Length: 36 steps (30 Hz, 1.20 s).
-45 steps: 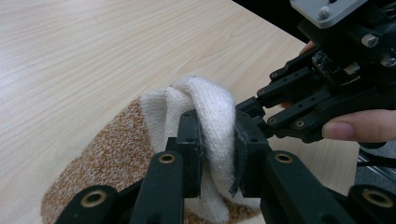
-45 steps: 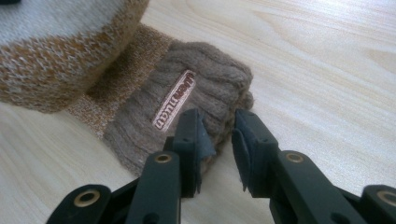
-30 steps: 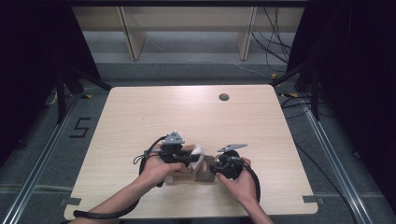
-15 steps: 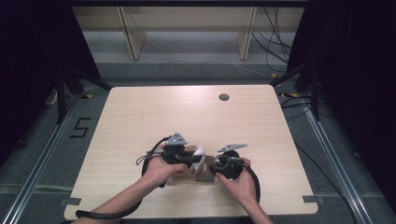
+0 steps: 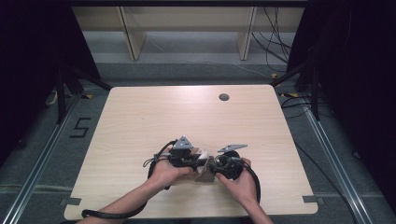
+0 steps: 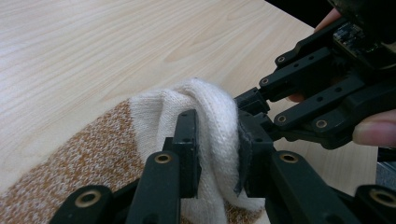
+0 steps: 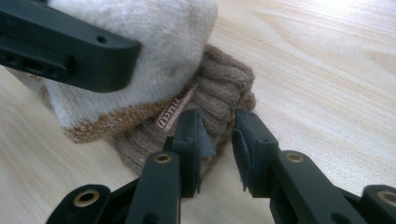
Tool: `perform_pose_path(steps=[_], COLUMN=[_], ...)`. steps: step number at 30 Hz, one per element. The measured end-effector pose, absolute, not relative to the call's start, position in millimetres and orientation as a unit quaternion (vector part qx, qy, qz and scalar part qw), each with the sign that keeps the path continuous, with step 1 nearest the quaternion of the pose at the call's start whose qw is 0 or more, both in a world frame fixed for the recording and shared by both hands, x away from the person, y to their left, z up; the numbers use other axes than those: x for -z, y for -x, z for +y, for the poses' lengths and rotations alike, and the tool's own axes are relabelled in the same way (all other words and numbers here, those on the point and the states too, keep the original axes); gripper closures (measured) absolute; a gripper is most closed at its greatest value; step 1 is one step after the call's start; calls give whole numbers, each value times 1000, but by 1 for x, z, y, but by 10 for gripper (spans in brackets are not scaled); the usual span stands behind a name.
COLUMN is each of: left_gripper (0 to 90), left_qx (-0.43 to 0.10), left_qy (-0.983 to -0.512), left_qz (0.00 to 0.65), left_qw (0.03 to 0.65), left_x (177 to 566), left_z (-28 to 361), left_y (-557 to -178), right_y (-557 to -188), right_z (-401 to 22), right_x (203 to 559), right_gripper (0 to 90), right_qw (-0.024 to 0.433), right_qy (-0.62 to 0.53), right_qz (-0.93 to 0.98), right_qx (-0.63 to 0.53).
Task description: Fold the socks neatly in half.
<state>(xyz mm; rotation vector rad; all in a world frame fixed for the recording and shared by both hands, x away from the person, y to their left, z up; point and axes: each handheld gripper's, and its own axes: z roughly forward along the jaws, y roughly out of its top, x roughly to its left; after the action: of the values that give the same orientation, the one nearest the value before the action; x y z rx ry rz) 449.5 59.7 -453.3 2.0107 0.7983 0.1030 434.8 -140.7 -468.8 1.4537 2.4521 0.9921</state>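
Note:
A white and orange knit sock point(image 6: 93, 154) lies near the table's front edge, on top of a brown ribbed sock point(image 7: 224, 93). My left gripper point(image 6: 217, 140) is shut on a raised fold of the white cuff point(image 6: 210, 107); its jaws have just been opening a little, with the fold still between the pads. My right gripper point(image 7: 219, 135) faces it from the right, jaws narrowly apart at the brown sock's edge, with a gap showing between the pads. In the high view the left gripper point(image 5: 201, 161) and right gripper point(image 5: 211, 165) meet tip to tip over the socks point(image 5: 201, 170).
The light wooden table point(image 5: 187, 116) has a round cable hole point(image 5: 224, 97) at the back right. Black cables trail from both grippers toward the front edge. Dark floor and shelving surround the table.
My left gripper has shifted slightly to the right, closer to the right gripper, bunching the socks between them. The right hand has stayed put.

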Motion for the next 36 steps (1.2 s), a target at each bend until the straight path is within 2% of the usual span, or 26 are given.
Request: perform_pose_path(steps=[3, 6, 9, 12, 18, 21, 23, 24, 29, 33, 36], left_gripper=[674, 590, 515, 484, 526, 579, 601, 608, 619, 633, 633], left_qx=[-39, -40, -37, -45, -71, -114, -128, -130, -118, -89, -81], left_qy=[-820, -818, -816, -810, -801, -814, -830, -832, -840, -845, -843], left_qz=[318, 307, 298, 296, 303, 314, 317, 323, 339, 337, 335], left_qw=[474, 486, 495, 504, 512, 475, 441, 431, 406, 406, 413], left_x=[454, 452, 448, 439, 424, 424, 427, 430, 446, 458, 462], left_z=[59, 58, 60, 68, 98, 118, 128, 133, 145, 145, 145], left_y=[-449, -447, -446, -442, -442, -447, -451, -453, -454, -451, -448], right_y=[-434, -433, -434, -432, -439, -441, -440, -439, -441, -446, -448], right_z=[-142, -145, -149, -153, -168, -169, -163, -158, -134, -121, -120], right_x=[466, 462, 458, 451, 437, 427, 420, 416, 408, 420, 433], right_gripper=[684, 670, 665, 666, 720, 763, 769, 768, 723, 692, 705], right_qw=[69, 55, 67, 69, 110, 103, 114, 104, 98, 101, 100], right_qy=[-474, -481, -478, -489, -477, -484, -481, -484, -444, -424, -416], right_qz=[812, 809, 807, 802, 801, 789, 785, 782, 803, 822, 836], right_qx=[-334, -333, -341, -337, -344, -363, -374, -378, -384, -367, -344])
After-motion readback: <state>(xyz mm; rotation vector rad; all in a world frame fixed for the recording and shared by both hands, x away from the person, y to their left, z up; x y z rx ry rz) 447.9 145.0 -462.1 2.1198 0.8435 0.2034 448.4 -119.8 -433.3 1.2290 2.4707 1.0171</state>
